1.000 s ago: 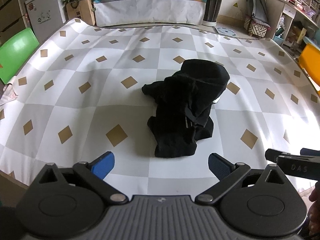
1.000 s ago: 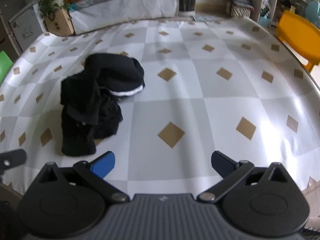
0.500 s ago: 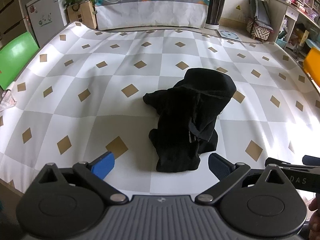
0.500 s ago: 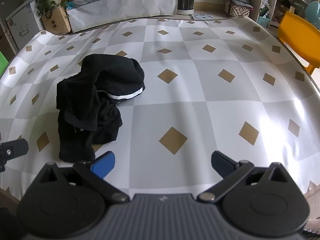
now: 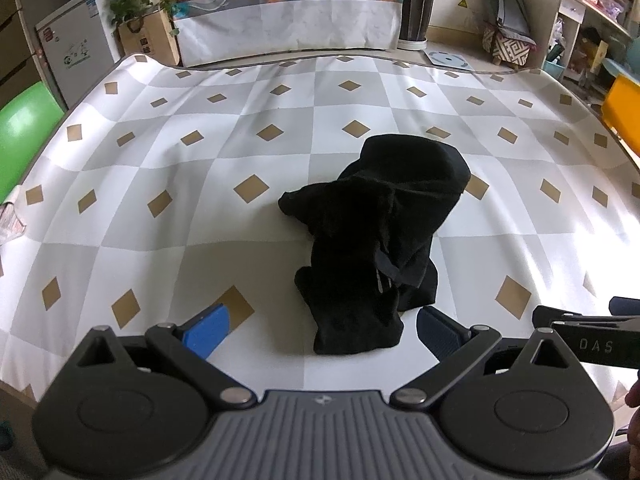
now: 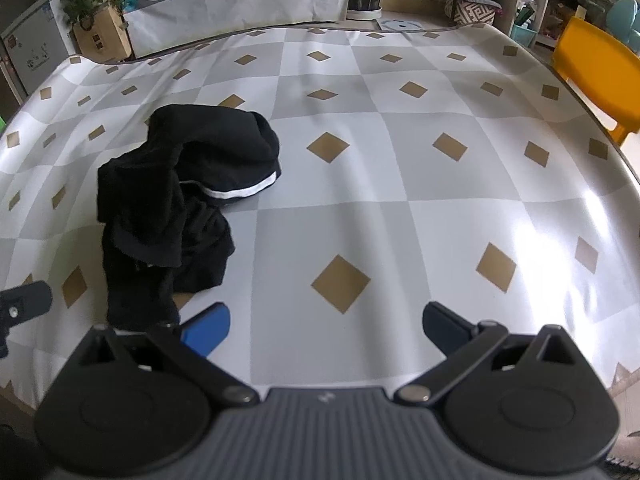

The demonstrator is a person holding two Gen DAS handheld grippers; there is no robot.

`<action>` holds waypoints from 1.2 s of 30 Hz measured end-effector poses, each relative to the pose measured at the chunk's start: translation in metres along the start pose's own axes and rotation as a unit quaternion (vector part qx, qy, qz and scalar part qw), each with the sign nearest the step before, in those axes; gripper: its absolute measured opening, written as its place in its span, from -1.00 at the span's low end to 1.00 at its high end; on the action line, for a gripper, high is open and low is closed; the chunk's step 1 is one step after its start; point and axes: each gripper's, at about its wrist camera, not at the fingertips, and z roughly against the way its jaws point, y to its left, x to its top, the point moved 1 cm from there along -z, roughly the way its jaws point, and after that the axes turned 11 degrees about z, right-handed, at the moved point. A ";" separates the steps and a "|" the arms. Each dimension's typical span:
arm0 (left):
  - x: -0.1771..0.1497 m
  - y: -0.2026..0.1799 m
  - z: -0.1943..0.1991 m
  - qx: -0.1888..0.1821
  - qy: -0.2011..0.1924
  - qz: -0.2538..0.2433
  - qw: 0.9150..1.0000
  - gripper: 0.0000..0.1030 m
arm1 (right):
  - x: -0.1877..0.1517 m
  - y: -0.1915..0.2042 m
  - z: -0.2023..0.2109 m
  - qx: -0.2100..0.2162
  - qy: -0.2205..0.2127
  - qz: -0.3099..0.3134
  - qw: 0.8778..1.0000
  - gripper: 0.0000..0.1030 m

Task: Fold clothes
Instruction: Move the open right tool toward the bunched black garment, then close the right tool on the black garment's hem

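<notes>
Black garment (image 5: 372,248) lies crumpled in a heap on the table (image 5: 160,240), near the front edge, a white stripe (image 6: 240,193) showing on its right side. Left gripper (image 5: 320,330) hovers just off the heap's near end, fingers spread wide, holding nothing. Right gripper (image 6: 326,326) is also spread and empty, over bare cloth to the heap's right. Nothing folded yet. Step looks like first grasp: best to pinch a single layer at the near hem, each gripper on a separate corner, then lift and spread flat before any fold. Grabbing the bunched middle risks more tangling.
</notes>
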 end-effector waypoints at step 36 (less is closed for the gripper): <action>0.061 0.014 -0.085 -0.005 0.001 -0.058 0.998 0.95 | 0.104 -0.004 -0.064 0.182 -0.048 -0.065 0.980 0.99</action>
